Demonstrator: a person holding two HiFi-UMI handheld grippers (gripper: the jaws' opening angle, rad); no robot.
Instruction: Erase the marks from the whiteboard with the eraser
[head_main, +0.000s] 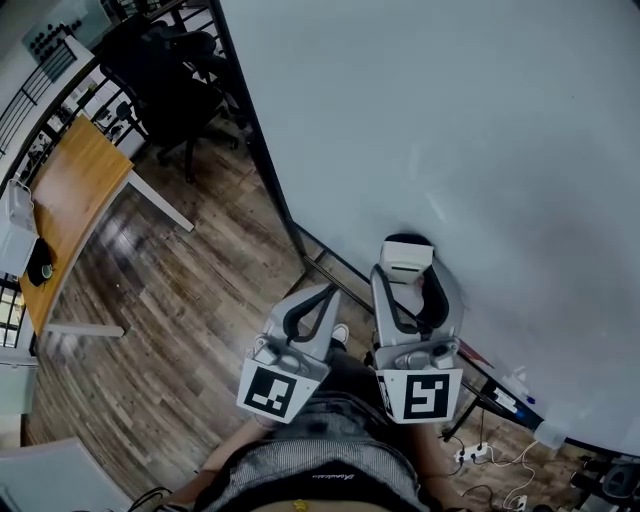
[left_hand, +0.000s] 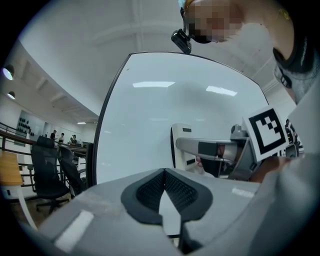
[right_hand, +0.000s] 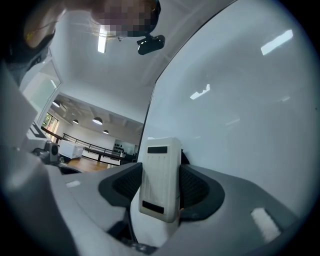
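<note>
Looking like an open-plan office. Standing on a wood floor (head_main: 200, 300): a big whiteboard (head_main: 450, 130), a wooden table (head_main: 80, 190) and black swivel chairs (head_main: 175, 100). Running past the table, a railing (head_main: 45, 85). Gathering far off in the left gripper view, people (left_hand: 61, 137). Glowing overhead, round ceiling lights (right_hand: 97, 120).

The eraser (head_main: 408, 258), a cream block with dark strips, stands lengthwise, clamped between the right gripper's (head_main: 410, 290) jaws. Its far end meets the broad, dark-framed whiteboard (head_main: 450, 120) just ahead.
</note>
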